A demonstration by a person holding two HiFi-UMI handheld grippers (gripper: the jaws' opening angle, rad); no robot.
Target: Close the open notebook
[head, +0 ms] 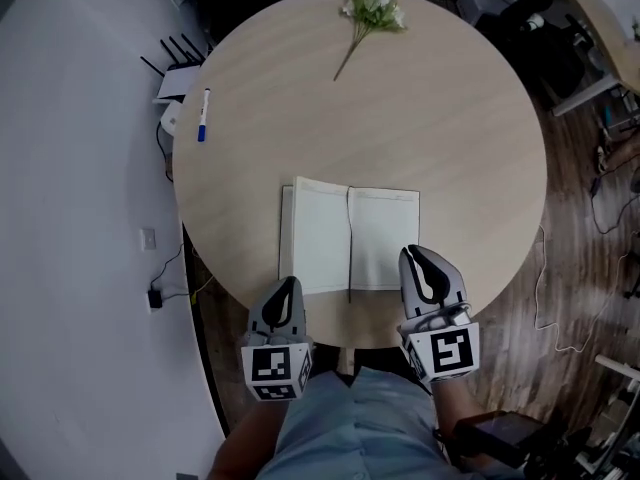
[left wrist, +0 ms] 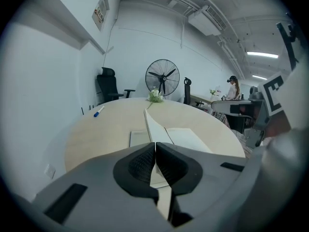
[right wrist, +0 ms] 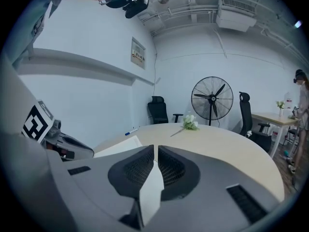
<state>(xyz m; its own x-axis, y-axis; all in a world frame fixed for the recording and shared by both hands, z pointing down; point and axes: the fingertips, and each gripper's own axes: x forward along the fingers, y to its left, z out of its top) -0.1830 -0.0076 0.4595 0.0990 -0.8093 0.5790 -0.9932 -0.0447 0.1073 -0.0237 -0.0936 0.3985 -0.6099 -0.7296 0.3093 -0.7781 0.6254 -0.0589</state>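
Notebook [head: 350, 236] lies open at 6 o'clock on the worktop [head: 400, 118], so it's not closed yet. Left tool [head: 289, 286], at its 7 o'clock corner, is clamped on the left page [left wrist: 150, 124], which is already lifted. Right tool [head: 414, 260], at 5 o'clock, pinches the right page [right wrist: 150, 197]. Remaining, I'd say: fold one side over and release.

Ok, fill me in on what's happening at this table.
A person holds a gripper in each hand at the near edge of a round table. The left gripper is shut on paper at the left half of the notebook, and the right gripper is shut on a sheet at its right half. The notebook lies open, not yet closed. A pen and a flower sprig lie farther off.
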